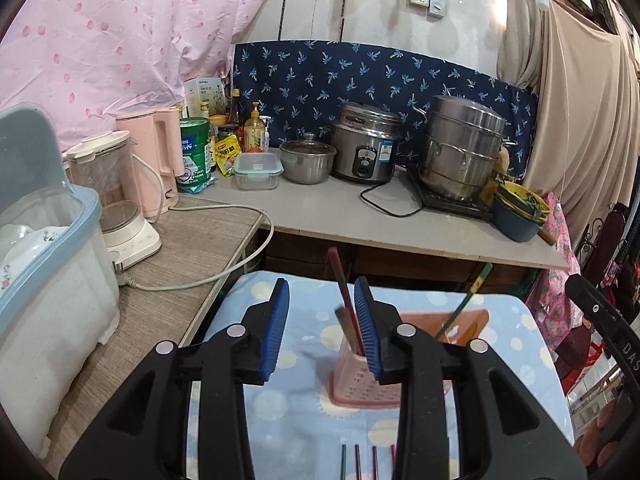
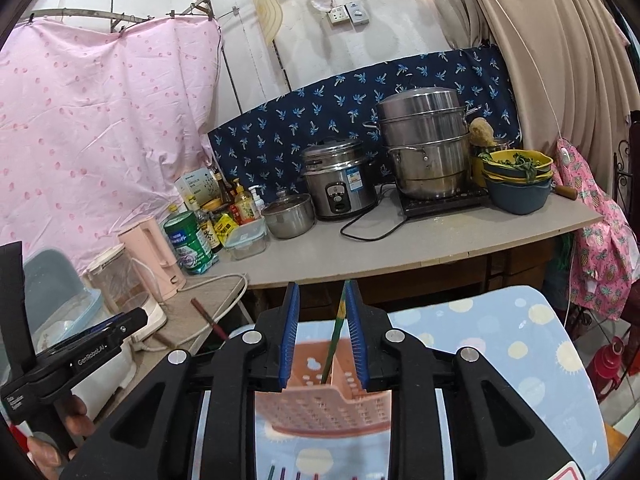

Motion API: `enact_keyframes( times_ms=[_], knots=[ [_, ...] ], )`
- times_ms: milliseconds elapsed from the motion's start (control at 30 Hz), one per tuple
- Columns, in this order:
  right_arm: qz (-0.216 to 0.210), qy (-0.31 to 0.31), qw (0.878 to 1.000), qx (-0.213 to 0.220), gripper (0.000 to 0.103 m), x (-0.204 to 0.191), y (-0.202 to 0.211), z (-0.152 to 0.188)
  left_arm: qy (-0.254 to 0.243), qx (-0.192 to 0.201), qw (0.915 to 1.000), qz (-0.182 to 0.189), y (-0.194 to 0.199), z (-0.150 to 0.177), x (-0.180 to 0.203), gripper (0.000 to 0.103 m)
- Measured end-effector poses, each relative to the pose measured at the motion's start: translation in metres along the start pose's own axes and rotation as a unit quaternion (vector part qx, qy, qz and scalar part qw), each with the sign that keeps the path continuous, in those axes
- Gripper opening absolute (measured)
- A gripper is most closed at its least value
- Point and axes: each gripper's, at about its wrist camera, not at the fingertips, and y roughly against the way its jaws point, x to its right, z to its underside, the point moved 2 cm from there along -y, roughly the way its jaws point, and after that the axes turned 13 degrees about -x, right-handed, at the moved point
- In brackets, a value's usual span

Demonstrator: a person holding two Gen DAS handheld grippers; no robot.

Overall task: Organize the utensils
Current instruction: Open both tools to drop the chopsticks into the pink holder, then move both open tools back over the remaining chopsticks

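Chopsticks dropping into the pink holder (image 1: 360, 376) on the spotted cloth (image 1: 288, 420)

Left gripper (image 1: 322, 330) stood part-open beside the red chopsticks (image 1: 348, 312), pads clear; right gripper (image 2: 322, 334) likewise loosely around the green chopstick (image 2: 334, 340). Light, stiff, slippery sticks, I'd pinch mid-shaft.

I'm working in a cramped home kitchen: a rice cooker (image 1: 366, 148) and stacked steamer (image 1: 460, 148) sit on the far counter (image 1: 340, 216), a pink kettle (image 1: 154, 160) and sauce bottles (image 1: 255, 130) at left, cloth sheets (image 1: 120, 40) covering the walls.
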Motion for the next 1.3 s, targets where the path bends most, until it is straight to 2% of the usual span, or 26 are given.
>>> enact_keyframes(
  times_ms=[300, 633, 1033, 1300],
  knots=[
    [0.024, 0.025, 0.999, -0.023, 0.024, -0.002, 0.038, 0.067, -0.022, -0.021, 0.9994, -0.017, 0.021, 0.06, -0.006, 0.033],
    [0.051, 0.052, 0.994, -0.077, 0.025, -0.008, 0.066, 0.161, -0.035, -0.063, 0.9968, -0.033, 0.029, 0.142, -0.01, 0.033],
    [0.068, 0.033, 0.986, -0.149, 0.025, 0.001, 0.06, 0.25, -0.028, -0.127, 0.9913, -0.024, 0.025, 0.222, -0.016, 0.033],
    [0.073, 0.014, 0.981, -0.181, 0.025, 0.012, 0.046, 0.283, -0.019, -0.155, 0.9874, -0.026, 0.019, 0.253, -0.023, 0.033]
  ],
)
